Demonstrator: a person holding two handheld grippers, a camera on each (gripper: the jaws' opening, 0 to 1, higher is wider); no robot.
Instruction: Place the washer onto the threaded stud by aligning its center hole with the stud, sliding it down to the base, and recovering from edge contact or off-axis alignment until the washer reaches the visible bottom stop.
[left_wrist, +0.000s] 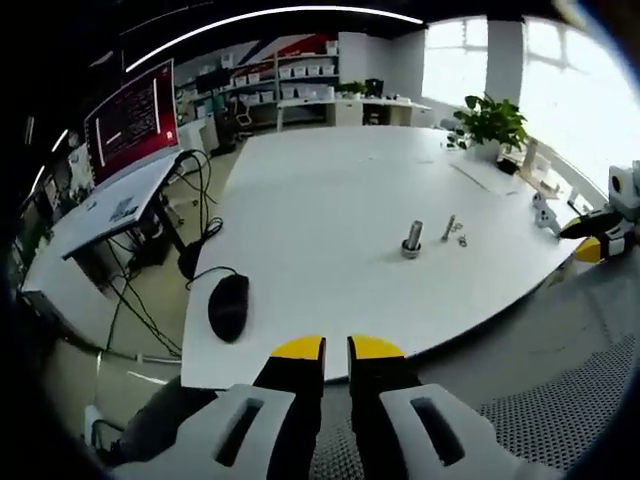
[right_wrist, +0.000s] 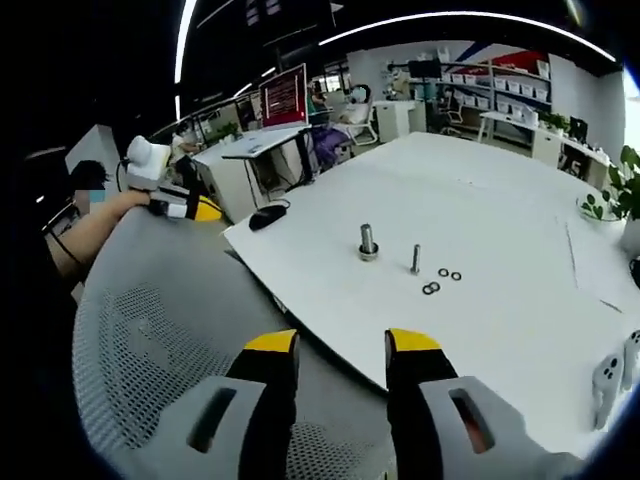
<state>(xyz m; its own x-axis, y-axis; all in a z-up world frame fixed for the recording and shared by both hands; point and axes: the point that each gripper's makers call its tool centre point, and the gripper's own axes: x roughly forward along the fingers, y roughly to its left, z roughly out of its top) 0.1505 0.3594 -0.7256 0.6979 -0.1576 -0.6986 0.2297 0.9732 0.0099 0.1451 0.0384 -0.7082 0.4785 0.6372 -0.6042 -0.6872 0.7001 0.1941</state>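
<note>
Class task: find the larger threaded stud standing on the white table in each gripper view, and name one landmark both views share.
Left gripper view: larger threaded stud stands right of centre.
Right gripper view: it stands just above centre.
Shared landmark: the black mouse near the table edge.

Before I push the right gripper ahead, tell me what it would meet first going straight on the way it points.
The right gripper, jaws open, points over the grey mesh chair back at the white table. It would likely cross the table's near edge first, then the loose washers; depth is uncertain.
</note>
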